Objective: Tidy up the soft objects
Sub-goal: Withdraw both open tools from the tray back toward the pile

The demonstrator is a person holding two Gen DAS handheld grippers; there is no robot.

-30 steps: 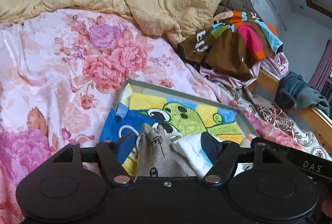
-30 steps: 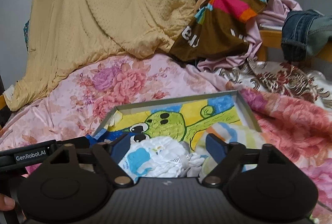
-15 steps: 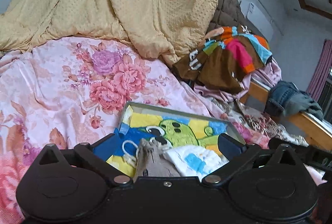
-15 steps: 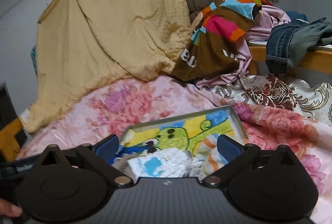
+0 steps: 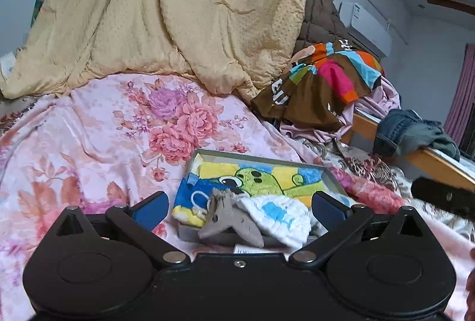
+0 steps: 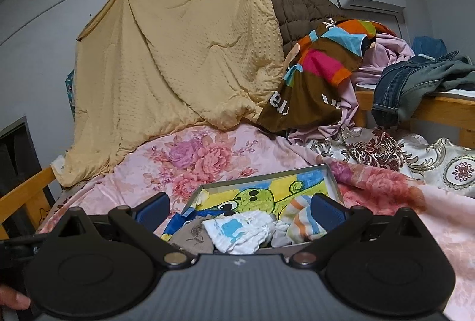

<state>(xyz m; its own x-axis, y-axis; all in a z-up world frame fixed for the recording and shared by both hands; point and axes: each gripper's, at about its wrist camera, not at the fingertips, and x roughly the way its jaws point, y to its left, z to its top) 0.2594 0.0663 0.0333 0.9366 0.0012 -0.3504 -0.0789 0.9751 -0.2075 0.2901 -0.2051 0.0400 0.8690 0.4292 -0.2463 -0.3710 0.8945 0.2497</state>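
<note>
A: Status of both tools?

B: Left gripper (image 5: 237, 203): jaws spread fully, nothing between the pads. Right gripper (image 6: 240, 205): same condition, wide apart and empty. Both sit above the near edge of the tray (image 5: 207, 153).

A: Location of the soft items?

B: All inside the tray, which rests on the floral bed (image 5: 89, 128). A cartoon towel (image 5: 261, 177) lines the bottom. On top, at the near end: a grey pouch (image 5: 228, 217), a white cloth (image 5: 279, 214) with blue print touching it, and, in the right view, a striped cloth (image 6: 299, 217) just beside the white one.

A: Progress estimate?

B: Judged late stage. The small items are collected in one container and neither tool holds anything. The pouch overhangs the near rim slightly.

A: Remaining work?

B: Possibly straightening the pile. Clothes (image 6: 320, 65) heaped at the far end of the bed are untouched; whether they belong to the task cannot be determined.
</note>
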